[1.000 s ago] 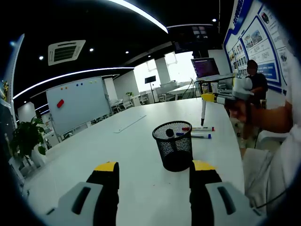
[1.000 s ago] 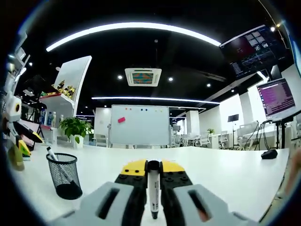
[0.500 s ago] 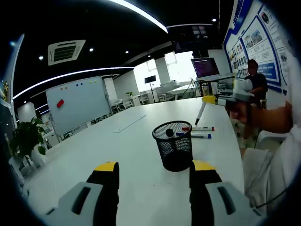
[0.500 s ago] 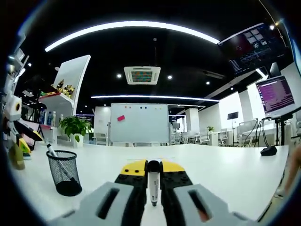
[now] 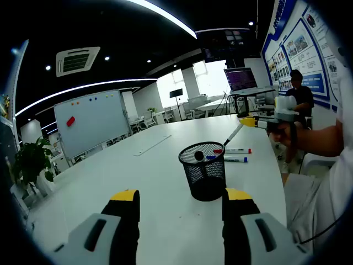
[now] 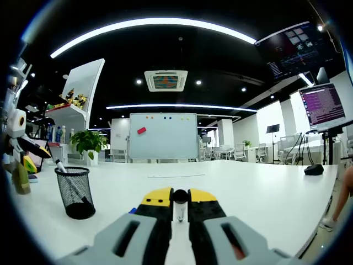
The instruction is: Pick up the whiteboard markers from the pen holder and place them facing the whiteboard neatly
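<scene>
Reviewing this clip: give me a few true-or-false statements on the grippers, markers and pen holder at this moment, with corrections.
1. The right gripper is shut on a marker. True.
2. The left gripper holds a marker. False: its jaws stand open, with nothing between them.
3. Two markers lie on the table behind the pen holder. True.
4. The pen holder has tipped over. False: it stands upright.
5. One marker stands in the pen holder in the right gripper view. True.
</scene>
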{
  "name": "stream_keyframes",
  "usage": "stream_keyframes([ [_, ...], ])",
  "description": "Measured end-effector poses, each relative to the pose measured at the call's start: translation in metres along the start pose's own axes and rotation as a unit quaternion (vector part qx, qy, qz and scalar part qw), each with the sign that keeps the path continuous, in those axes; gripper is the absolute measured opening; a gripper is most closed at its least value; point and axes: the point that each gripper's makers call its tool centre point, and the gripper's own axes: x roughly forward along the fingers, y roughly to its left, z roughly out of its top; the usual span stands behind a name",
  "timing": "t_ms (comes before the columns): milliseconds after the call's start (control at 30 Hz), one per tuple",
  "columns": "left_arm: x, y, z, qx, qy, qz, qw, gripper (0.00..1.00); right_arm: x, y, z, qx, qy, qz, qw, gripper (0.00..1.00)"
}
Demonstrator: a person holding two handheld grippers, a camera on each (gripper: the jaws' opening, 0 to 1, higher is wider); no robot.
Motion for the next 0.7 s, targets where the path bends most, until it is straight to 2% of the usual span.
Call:
stream_keyframes([
  [200,0.0,0.0,0.0,0.0,-0.001,0.0,1.0,0.62,-0.006,-0.001,-0.007,-0.02,0.016,-0.001,0.9997,0.09],
  [267,0.0,0.0,0.0,0.0,-0.001,0.0,1.0,0.62,-0.007,0.001,-0.01,-0.031,0.025,0.008,0.9992,0.09],
  [433,0.0,0.0,0.0,0.0,-0.001,0.001,1.0,0.62,-0.01,0.003,-0.018,-0.029,0.042,0.018,0.9985,0.09],
  [533,0.0,0.0,0.0,0.0,-0.001,0.001,1.0,0.62,-0.012,0.003,-0.029,-0.014,0.064,0.026,0.9975,0.09],
  [700,-0.001,0.0,0.0,0.0,-0.001,0.002,1.0,0.62,-0.015,0.003,-0.039,-0.02,0.086,0.033,0.9955,0.09],
])
